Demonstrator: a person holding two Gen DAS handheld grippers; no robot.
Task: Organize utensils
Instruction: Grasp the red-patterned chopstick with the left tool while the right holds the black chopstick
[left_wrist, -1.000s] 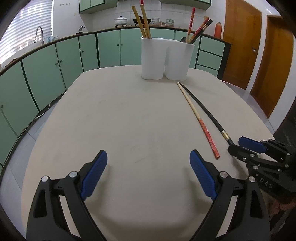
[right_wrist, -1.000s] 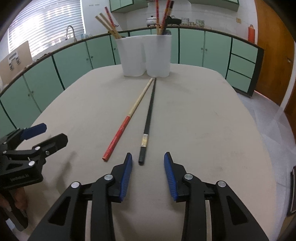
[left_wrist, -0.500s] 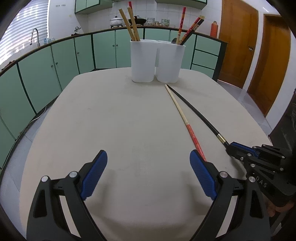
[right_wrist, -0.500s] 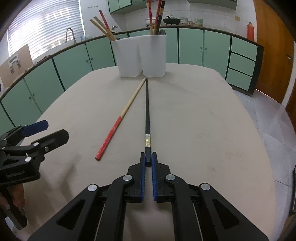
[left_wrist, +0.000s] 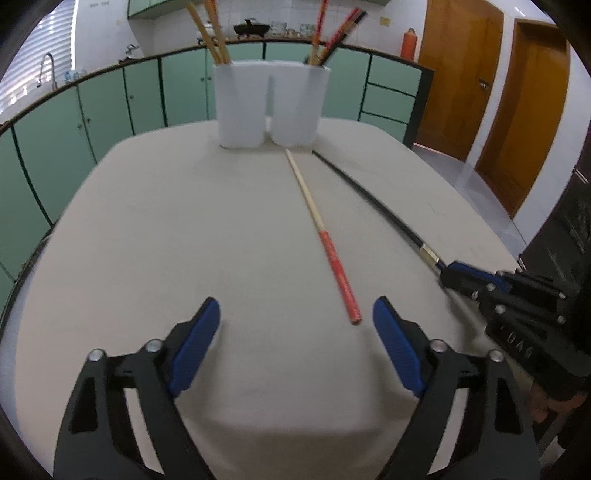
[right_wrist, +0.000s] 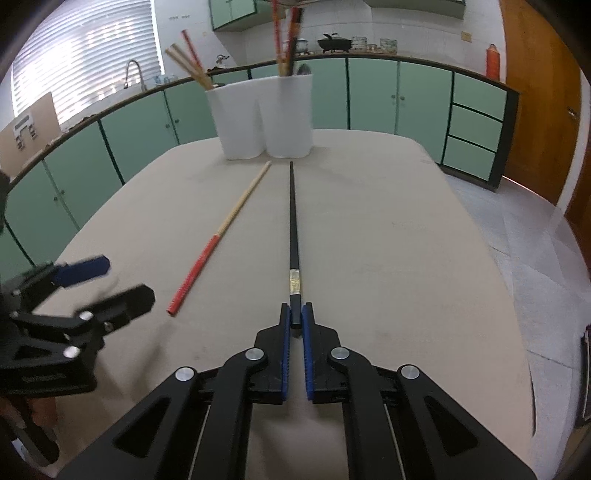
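Beige tabletop (right_wrist: 388, 240) ringed by green cabinets (right_wrist: 373, 96). Right tongs (right_wrist: 296, 317) low, pinching the black chopstick (right_wrist: 293, 221); left tongs (left_wrist: 295, 325) gape wide beside the red-handled chopstick (left_wrist: 325, 240), short of the white holder (left_wrist: 271, 105).

Two chopsticks lie on the desk (right_wrist: 388, 229): one black chopstick (right_wrist: 293, 225) and one tan chopstick (right_wrist: 221, 236) with a red end. Two white holders stand at the far edge, a left holder (right_wrist: 236, 122) and a right holder (right_wrist: 290, 114). The left holder has three sticks (right_wrist: 186, 64); in the right holder at least three more sticks (right_wrist: 284, 33) show, their exact number unclear
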